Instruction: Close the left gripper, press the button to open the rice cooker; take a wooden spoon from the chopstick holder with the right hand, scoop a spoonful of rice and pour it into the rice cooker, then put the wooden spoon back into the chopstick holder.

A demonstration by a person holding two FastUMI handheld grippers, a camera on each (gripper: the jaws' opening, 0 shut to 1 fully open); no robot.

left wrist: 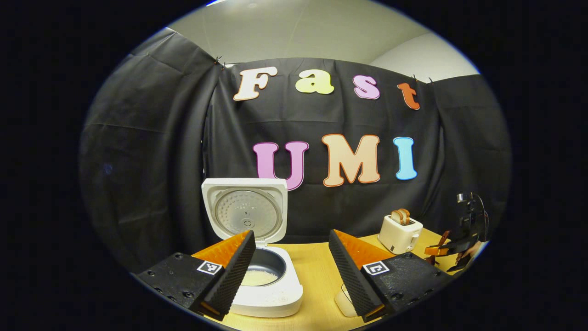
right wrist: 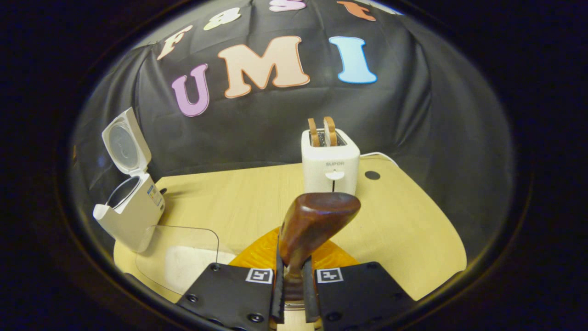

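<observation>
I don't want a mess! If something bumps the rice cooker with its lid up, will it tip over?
Probably not easily: the rice cooker looks squat with a wide base. Its raised lid may make it a bit back-heavy. It might slide on the smooth wooden table.

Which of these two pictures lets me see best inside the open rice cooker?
The left gripper view: the rice cooker is near, lid up, with rice in its pot. The right gripper view shows the cooker far off at the side, its inside hidden.
</observation>
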